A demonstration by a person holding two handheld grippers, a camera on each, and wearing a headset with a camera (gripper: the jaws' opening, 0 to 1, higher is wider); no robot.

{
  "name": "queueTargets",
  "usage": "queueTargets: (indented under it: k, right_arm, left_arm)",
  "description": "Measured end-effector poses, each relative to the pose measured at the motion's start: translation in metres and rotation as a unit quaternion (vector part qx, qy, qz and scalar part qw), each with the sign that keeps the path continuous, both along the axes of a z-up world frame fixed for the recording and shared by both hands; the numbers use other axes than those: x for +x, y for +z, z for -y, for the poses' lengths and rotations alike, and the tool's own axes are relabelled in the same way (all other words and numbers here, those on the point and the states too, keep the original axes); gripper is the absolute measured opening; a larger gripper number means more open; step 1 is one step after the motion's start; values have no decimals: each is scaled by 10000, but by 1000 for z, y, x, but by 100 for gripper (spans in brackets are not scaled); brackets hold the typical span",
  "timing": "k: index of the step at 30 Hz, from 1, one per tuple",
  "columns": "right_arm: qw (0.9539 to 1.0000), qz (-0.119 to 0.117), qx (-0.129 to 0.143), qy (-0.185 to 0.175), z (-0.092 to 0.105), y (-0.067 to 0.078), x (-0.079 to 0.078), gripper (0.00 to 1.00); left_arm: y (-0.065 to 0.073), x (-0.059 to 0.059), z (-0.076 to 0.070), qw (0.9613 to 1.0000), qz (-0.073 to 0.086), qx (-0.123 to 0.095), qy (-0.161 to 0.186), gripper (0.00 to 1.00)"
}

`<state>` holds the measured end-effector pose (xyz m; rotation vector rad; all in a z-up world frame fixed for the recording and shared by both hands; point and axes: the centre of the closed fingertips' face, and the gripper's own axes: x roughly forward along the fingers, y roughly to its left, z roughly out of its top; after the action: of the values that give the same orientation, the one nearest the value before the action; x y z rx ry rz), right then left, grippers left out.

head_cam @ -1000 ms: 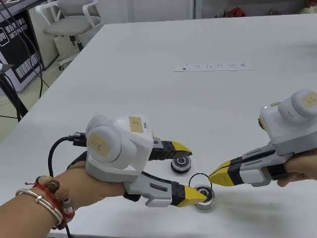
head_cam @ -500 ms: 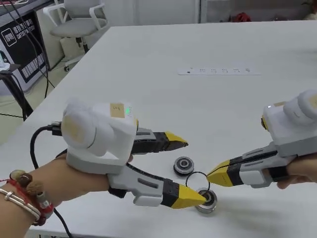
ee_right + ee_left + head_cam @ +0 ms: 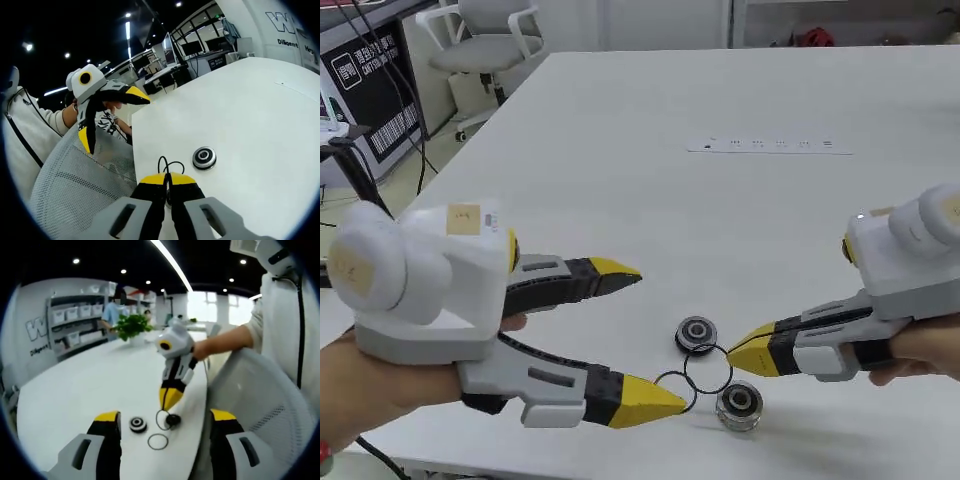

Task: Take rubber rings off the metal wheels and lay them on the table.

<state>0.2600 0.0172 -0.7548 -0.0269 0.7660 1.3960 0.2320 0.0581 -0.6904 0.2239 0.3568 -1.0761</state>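
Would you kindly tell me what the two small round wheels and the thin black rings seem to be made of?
The two small round wheels look like metal: glossy silvery rims around dark centres. The thin black rings look like rubber: matt, wire-thin loops, one lying flat, one pinched in the shut right gripper; their softness cannot be judged.

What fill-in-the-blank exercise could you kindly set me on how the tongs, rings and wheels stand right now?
1. The right tongs are shut on a rubber ____.
2. The jaws of the left tongs stand wide ____.
3. ____ metal wheels sit on the table.
4. A loose ring lies flat on the table, just ahead of the ____ tongs.

Missing words: ring; open; Two; left.
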Motion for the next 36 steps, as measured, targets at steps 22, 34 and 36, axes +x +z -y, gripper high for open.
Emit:
queueTargets:
  k: [22,34,36]
  right_arm:
    - [9995,202,-261,-19,-19,-20,-5,0]
    - [9986,223,-406,-242,-20,-37,2,0]
    - [9982,230,-461,-300,-19,-41,5,0]
  left_arm:
    - [-23,-16,-24,9984,-335,43,461,73]
    - [-31,-22,-24,9979,-442,126,454,73]
    - [-33,-22,-25,9979,-446,187,442,73]
